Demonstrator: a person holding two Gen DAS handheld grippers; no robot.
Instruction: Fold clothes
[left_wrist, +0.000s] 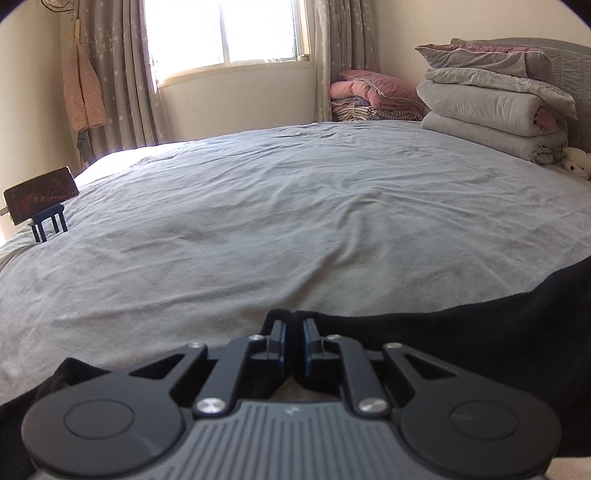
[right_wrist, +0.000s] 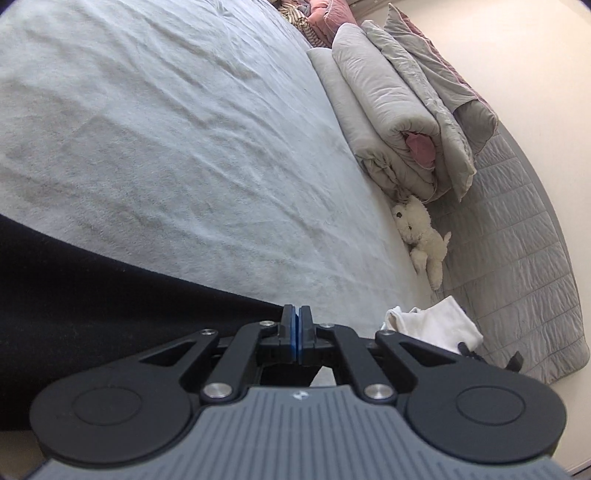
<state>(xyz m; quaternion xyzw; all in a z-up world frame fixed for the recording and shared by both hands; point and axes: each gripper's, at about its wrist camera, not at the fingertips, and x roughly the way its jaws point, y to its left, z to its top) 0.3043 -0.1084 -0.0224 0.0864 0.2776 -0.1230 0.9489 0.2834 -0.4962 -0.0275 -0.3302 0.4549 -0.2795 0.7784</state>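
- My left gripper (left_wrist: 293, 325): jaws drawn together with a fold of the black garment (left_wrist: 461, 332) pinched between the blue pads — the cloth bunches up over the fingertips.
- From that pinch the garment's edge runs off to the right and rises toward the frame edge; more black cloth shows at lower left beside the gripper body.
- My right gripper (right_wrist: 296, 321): jaws pressed together at the corner of the same black garment (right_wrist: 92, 295). The cloth's edge meets the pads, so I read it as clamped, though the pinched bit itself is hidden.
- Garment lies at the near edge of the grey bedsheet (left_wrist: 258, 206), spread between my two grippers.
- Surroundings — stacked grey quilts (left_wrist: 495, 99) at the headboard, white plush toy (right_wrist: 421, 236) just beside them, a white cloth (right_wrist: 439, 325) near my right gripper, and a phone on a stand (left_wrist: 40, 199) at the far left of the bed.
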